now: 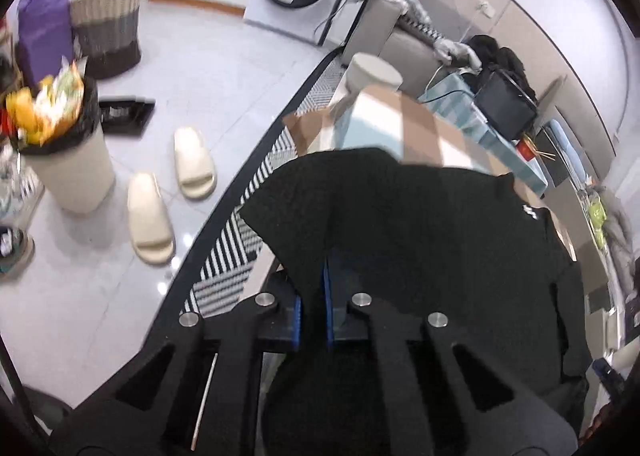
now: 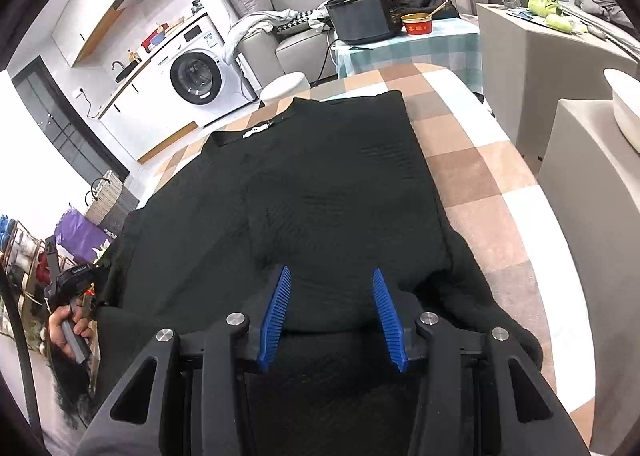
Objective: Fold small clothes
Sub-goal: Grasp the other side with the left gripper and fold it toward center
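Blue ribbed pads on your left hand-held gripper (image 1: 312, 296) were drawn close together with a fold of the black garment (image 2: 320, 192) pinched between them, the cloth rising out of the jaws and draping away over the surface beyond. Your right hand-held gripper (image 2: 330, 296) stood wide, its pads (image 2: 276, 308) well apart and low over the near hem, with cloth lying between them but nothing gripped. The garment lay spread on the checked brown, white and pale blue cloth (image 2: 480, 176) covering the counter, its far part flat with a small white label (image 2: 256, 131) near the collar, while the near left side was lifted and bunched where your left tool held it. I would judge the folding only begun: the piece looked largely laid out, perhaps with one side turned in, and the main folds and the squaring-up were still left to do. Beyond the counter edge sat a washing machine (image 2: 196, 76), a pair of cream slippers (image 1: 168, 192) and a lined bin (image 1: 68, 160) on the floor.
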Demonstrator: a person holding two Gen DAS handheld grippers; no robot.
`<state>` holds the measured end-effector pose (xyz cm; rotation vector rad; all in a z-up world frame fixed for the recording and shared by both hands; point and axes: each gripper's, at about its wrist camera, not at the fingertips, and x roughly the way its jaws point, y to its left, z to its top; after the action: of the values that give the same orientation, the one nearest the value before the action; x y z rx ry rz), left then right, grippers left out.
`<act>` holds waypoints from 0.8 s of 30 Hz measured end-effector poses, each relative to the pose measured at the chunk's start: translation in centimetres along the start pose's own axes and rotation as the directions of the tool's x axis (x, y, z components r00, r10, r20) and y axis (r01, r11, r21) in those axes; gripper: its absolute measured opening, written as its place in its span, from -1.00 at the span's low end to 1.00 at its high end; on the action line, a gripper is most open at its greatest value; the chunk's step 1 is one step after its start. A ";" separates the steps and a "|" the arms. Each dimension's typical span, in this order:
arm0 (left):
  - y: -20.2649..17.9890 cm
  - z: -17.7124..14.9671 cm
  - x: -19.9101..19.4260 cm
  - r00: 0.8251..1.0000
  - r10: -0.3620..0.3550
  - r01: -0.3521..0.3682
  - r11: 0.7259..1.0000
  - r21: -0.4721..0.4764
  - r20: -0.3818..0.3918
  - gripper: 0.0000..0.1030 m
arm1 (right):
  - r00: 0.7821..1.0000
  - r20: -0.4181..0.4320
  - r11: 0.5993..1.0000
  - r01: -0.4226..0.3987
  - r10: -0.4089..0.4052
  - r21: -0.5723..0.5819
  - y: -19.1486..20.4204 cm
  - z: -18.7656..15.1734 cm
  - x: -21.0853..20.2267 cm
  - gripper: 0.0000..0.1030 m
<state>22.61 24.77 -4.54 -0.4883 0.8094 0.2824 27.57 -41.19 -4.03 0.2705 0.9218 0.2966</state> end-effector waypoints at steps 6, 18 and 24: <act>-8.3 2.4 -3.2 0.996 -0.061 0.047 0.981 0.186 0.070 -0.91 | 0.999 0.023 1.000 -0.030 0.029 0.003 0.1 -0.1 -1.1 -0.11; -25.7 -4.3 -3.0 0.949 -0.297 0.307 0.805 0.507 -0.104 0.46 | 0.999 0.046 1.000 0.003 -0.004 0.012 -1.2 -0.6 -2.5 -0.07; -20.4 -6.3 -1.1 0.992 -0.100 0.122 0.872 0.474 -0.072 0.47 | 0.999 0.031 0.999 0.034 -0.035 0.030 -2.1 -0.8 -2.1 -0.01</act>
<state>26.56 3.98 -1.17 -0.0720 0.8578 -0.0425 26.01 -43.80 -3.72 0.2856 0.8993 0.2463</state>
